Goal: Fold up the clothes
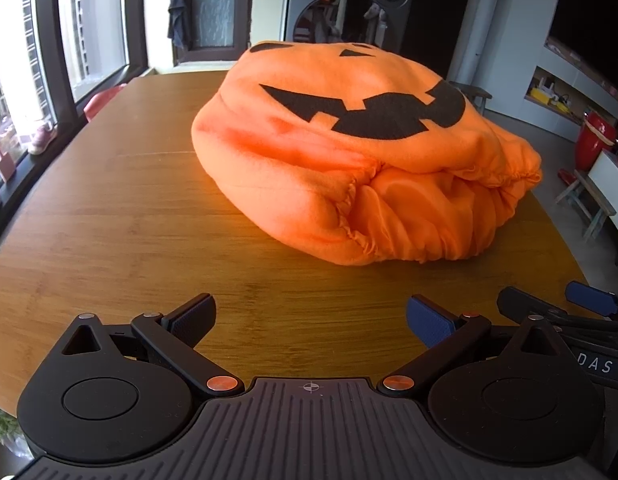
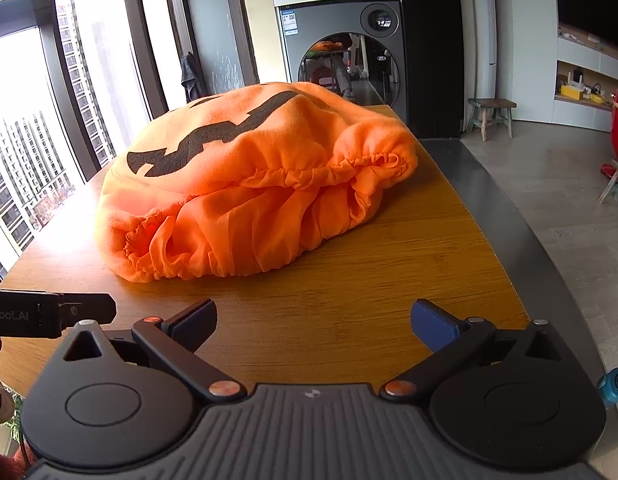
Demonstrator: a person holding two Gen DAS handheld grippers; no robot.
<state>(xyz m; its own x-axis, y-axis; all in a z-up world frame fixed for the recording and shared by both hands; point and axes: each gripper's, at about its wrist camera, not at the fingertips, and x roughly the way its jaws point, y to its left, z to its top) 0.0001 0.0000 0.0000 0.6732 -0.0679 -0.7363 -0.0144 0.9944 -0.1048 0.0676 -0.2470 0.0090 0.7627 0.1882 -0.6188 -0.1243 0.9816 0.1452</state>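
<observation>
Plainly, one orange pumpkin costume [image 1: 349, 152] lies bunched in a puffy mound on the wooden counter [image 1: 121, 208], its black jack-o'-lantern grin facing up and its gathered elastic hem turned toward both cameras. A band of bare wood runs between that hem and the left hand-held gripper [image 1: 309, 320], whose blue-padded fingers stand wide apart and hold nothing; the right hand-held gripper [image 2: 313, 322] sits likewise spread and empty, near the hem but not touching it. In the left view the counter shows open wood to the left of the garment, reaching toward the window side, while the costume's right end lies close to the counter's right edge. The right view shows what the left cannot: a strip of free wood to the right of the mound, then the counter's dark rim (beyond it, grey floor and one small wooden stool [image 2: 491, 114]). Each view catches part of the other tool at its margin. Behind the counter stands one grey washing machine [image 2: 341, 44], its round door reflecting the orange cloth. Two grippers, one garment.
</observation>
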